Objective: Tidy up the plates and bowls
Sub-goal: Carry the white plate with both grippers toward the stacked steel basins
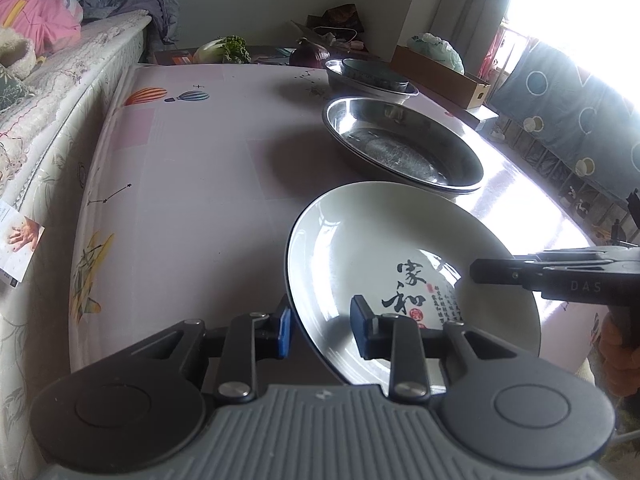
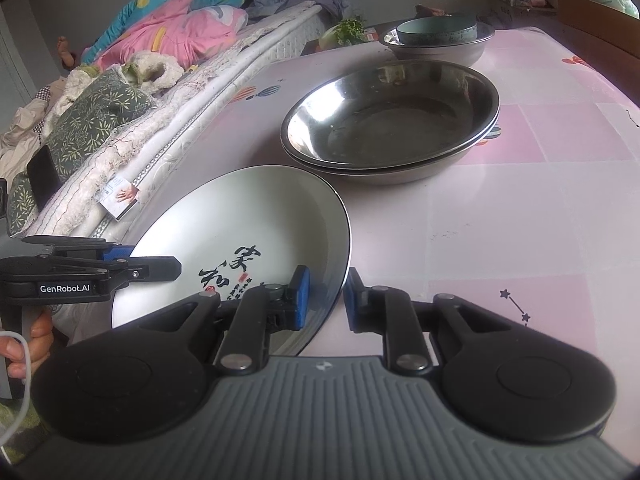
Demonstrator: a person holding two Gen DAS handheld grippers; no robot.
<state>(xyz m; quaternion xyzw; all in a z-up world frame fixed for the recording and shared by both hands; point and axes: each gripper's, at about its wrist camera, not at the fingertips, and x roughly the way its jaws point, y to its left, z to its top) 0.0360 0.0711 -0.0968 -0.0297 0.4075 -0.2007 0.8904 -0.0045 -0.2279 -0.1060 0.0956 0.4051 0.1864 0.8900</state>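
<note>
On the right wrist view alone, stacked steel basins point(image 2: 390, 128) show doubled rims.

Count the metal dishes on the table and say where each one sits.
3 visible. Two wide steel pans sit nested mid-table, just beyond the white plate. One steel bowl stands at the far end, holding a ceramic bowl. More could be hidden in either stack.
</note>
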